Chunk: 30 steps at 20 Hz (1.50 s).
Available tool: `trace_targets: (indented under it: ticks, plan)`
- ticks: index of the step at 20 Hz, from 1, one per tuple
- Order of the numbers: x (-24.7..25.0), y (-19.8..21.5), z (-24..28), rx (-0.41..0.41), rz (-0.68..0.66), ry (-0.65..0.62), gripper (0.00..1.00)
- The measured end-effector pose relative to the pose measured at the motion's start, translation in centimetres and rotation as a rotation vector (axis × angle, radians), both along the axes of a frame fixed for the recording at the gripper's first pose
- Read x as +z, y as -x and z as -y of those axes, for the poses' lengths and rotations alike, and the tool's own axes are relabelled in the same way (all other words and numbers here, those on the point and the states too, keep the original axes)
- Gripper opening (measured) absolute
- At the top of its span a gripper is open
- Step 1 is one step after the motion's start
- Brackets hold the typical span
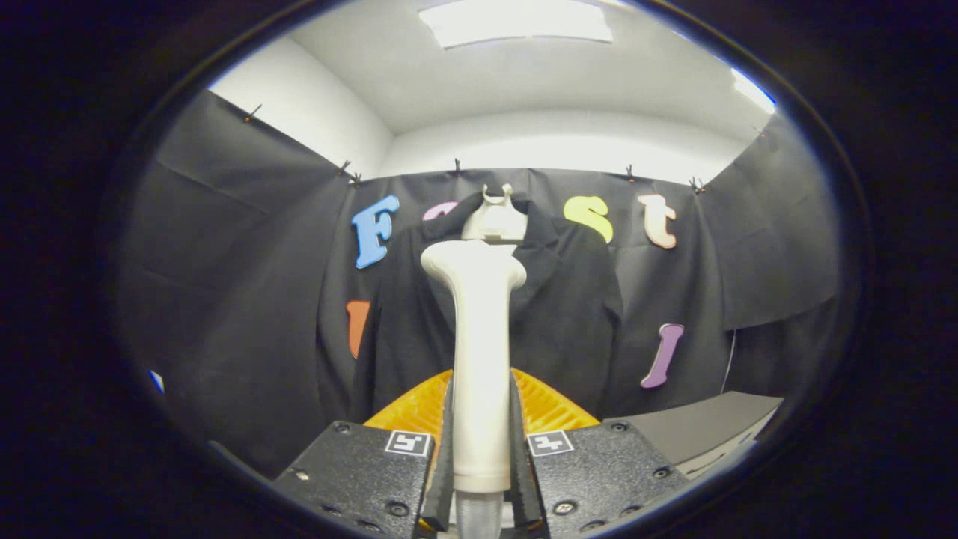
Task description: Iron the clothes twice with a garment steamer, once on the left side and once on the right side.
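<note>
Gripper view, looking forward along the two fingers toward the back wall of the booth. The gripper (480, 419) is clenched on the garment steamer (480, 352): both fingers (446, 442) press against opposite sides of its pale handle, which stands upright between them and rises well beyond their tips. The handle widens at the top into a rounded head, and above that a smaller pale piece with a forked tip overlaps the collar area of the garment; whether this piece belongs to the steamer or to the hanger cannot be told. The dark jacket (569, 314) hangs flat against the black cloth wall (247, 299), directly beyond the steamer, its shoulders spreading to either side of the steamer head and its lapels meeting behind the handle. Whether the steamer head touches the fabric cannot be told. A grey desk (703, 427) shows by its corner and near edge to the right of the fingers, below the jacket's hem. Above the cloth wall runs a white wall and ceiling with a bright light panel (516, 22).
</note>
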<state>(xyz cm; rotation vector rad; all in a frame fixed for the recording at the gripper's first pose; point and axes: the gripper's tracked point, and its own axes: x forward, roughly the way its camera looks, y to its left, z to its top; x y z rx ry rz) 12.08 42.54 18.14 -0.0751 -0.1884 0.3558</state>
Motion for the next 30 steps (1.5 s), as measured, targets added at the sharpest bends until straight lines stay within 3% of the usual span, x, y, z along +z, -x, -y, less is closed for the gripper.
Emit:
trace_targets:
  ticks: [6,11,20,30]
  plan:
    - [6.8,-2.9,-5.7,0.069,0.157,-0.031,0.34]
    - [10.1,-6.2,-8.7,0.056,0.227,-0.047,0.34]
    - [8.6,-9.2,-11.5,0.037,0.210,-0.008,0.34]
    - [4.0,-7.9,-9.4,0.001,0.132,0.008,0.34]
